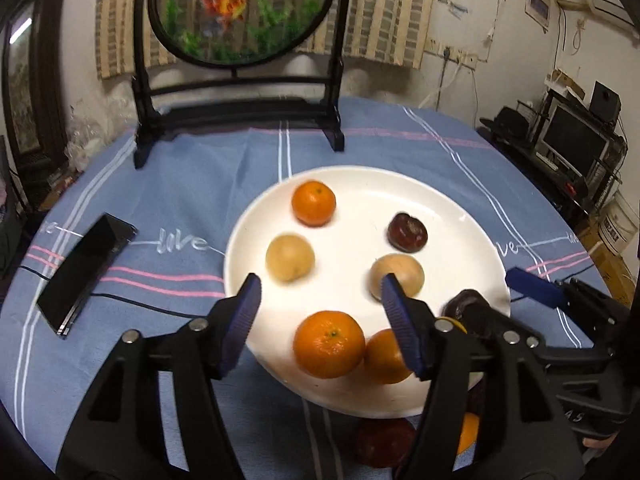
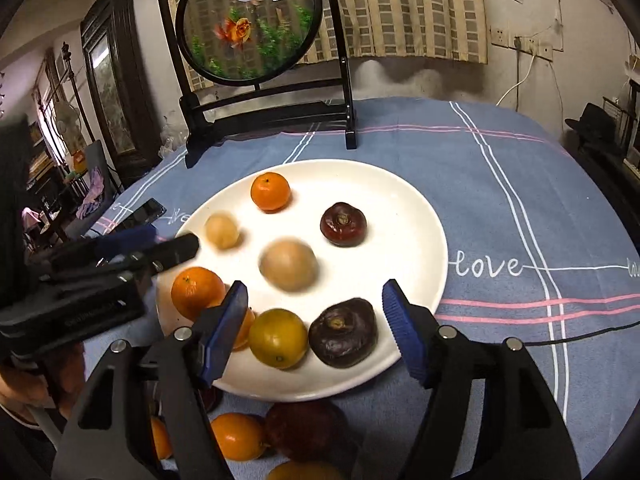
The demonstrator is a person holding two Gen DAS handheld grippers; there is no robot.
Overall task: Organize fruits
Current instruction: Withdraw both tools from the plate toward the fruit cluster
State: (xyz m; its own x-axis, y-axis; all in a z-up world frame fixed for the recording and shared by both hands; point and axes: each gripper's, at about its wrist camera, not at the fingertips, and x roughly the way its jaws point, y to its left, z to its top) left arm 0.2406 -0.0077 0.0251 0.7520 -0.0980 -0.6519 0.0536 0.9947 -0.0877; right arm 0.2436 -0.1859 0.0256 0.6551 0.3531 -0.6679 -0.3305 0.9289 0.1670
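On the white plate [image 2: 420, 216]: three oranges, two tan fruits, two dark fruits, perhaps one yellowish; both grippers agape, empty.

Left hand-held gripper [image 1: 320, 312] and right hand-held gripper [image 2: 314, 320], side by side, jaws apart, empty.

There was one white plate [image 2: 420, 216]. On it lay four oranges [image 2: 270, 191], two tan fruits [image 2: 288, 265] and two dark brown fruits [image 2: 343, 224]. More fruit lay on the counter [image 2: 500, 184] by the plate, partly hidden. There was one phone [image 1: 86, 268] and one fish screen [image 2: 248, 20].
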